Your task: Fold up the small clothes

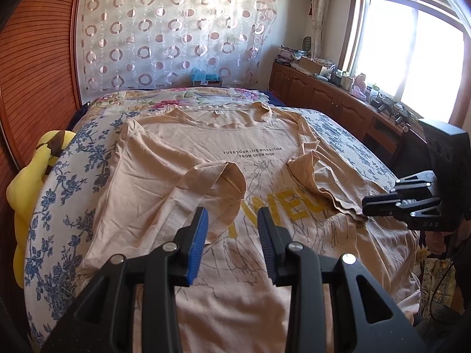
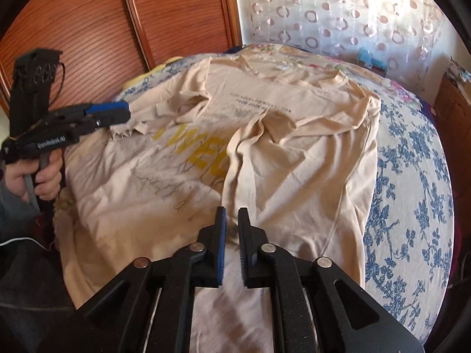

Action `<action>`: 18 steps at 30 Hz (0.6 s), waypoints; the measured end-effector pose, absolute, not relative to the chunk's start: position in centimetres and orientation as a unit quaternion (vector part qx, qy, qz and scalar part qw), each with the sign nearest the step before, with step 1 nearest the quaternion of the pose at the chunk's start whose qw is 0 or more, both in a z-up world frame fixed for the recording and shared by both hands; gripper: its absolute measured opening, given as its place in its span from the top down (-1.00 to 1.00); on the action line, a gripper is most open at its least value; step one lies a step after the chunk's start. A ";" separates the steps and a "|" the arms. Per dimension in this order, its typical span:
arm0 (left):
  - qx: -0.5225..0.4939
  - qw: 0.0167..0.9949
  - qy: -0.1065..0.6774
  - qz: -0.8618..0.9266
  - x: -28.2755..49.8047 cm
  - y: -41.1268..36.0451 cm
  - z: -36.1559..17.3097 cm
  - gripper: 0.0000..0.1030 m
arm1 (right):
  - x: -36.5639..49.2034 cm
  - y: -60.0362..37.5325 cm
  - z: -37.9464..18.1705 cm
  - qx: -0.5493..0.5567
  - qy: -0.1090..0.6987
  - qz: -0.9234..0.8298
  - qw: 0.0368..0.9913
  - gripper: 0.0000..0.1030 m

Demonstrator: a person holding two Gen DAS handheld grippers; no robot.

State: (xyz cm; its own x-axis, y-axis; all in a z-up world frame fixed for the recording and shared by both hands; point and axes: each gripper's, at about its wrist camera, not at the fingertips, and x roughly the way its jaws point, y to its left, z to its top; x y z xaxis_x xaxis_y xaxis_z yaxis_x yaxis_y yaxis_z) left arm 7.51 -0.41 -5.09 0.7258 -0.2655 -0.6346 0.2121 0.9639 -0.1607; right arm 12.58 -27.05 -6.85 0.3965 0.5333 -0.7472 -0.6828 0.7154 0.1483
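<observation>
A beige T-shirt (image 1: pixel 265 147) with yellow letters lies face up on the bed, collar at the far end. Both its sleeves are folded inward onto the chest. My left gripper (image 1: pixel 232 229) hovers over the shirt's lower middle, beside the hem of the folded left sleeve (image 1: pixel 217 176), with its blue pads apart and nothing between them. My right gripper (image 2: pixel 232 220) stands just above the folded-over right side of the T-shirt (image 2: pixel 294 176), its jaws a narrow gap apart with no cloth pinched. From the left wrist view the right gripper (image 1: pixel 365 204) sits by the right sleeve's hem.
A blue floral bedspread (image 2: pixel 412 176) covers the bed. A yellow plush toy (image 1: pixel 26 176) lies at the left edge by the wooden wardrobe (image 1: pixel 35 73). A cluttered low cabinet (image 1: pixel 338 94) runs under the window. A person's hand (image 2: pixel 44 176) holds the left gripper (image 2: pixel 128 111).
</observation>
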 end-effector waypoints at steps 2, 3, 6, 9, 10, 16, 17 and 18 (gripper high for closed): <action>-0.039 0.928 0.347 -0.128 7.5 -0.4 -5.1 0.35 | 13.0 -27.1 -6.2 -0.094 0.398 0.356 0.840 0.42; -0.039 0.928 0.347 -0.129 7.5 -0.4 -5.1 0.35 | 13.4 -27.1 -5.9 -0.096 0.394 0.351 0.844 0.41; -0.039 0.928 0.347 -0.129 7.5 -0.4 -5.1 0.35 | 15.1 -26.6 -5.6 -0.109 0.384 0.335 0.853 0.37; -0.040 0.928 0.347 -0.127 7.5 -0.2 -5.0 0.35 | 17.6 -25.5 -6.3 -0.130 0.389 0.317 0.855 0.36; -0.039 0.929 0.347 -0.125 7.5 -0.1 -5.0 0.35 | 18.6 -24.8 -6.7 -0.139 0.392 0.314 0.854 0.36; -0.038 0.930 0.351 -0.101 7.8 1.2 -5.2 0.35 | 23.3 -20.4 -7.9 -0.190 0.397 0.322 0.838 0.91; -0.040 0.930 0.352 -0.097 7.9 1.6 -5.2 0.35 | 23.6 -19.6 -7.7 -0.194 0.391 0.330 0.837 0.94; -0.042 0.930 0.352 -0.095 7.9 2.0 -5.2 0.35 | 23.7 -19.0 -7.4 -0.196 0.383 0.336 0.838 0.94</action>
State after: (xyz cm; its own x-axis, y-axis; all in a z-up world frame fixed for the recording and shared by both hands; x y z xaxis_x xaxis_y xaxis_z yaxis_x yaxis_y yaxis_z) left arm 7.93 1.99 -5.22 0.7345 -0.2062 -0.6465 0.1467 0.9784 -0.1454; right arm 23.75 -18.99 -7.43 0.4806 0.4135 -0.7733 -0.7131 0.6975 -0.0702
